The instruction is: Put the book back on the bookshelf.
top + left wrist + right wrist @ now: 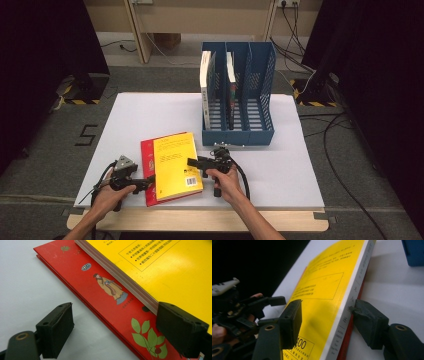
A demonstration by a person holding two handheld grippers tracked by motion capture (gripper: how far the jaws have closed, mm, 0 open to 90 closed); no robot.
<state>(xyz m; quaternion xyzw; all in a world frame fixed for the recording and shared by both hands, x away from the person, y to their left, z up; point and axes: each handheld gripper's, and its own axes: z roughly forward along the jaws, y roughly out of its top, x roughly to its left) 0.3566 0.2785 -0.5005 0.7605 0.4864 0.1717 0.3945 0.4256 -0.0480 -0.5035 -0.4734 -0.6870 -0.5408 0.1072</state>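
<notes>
The yellow book is straddled at its three o'clock edge by the half-open right gripper, unclamped; a firm squeeze is needed next.

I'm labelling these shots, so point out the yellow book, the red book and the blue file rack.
yellow book (175, 162): high view, middle of its cover.
red book (110, 296): left gripper view, bare cover by the drawn figure.
file rack (238, 137): high view, front wall.
</notes>
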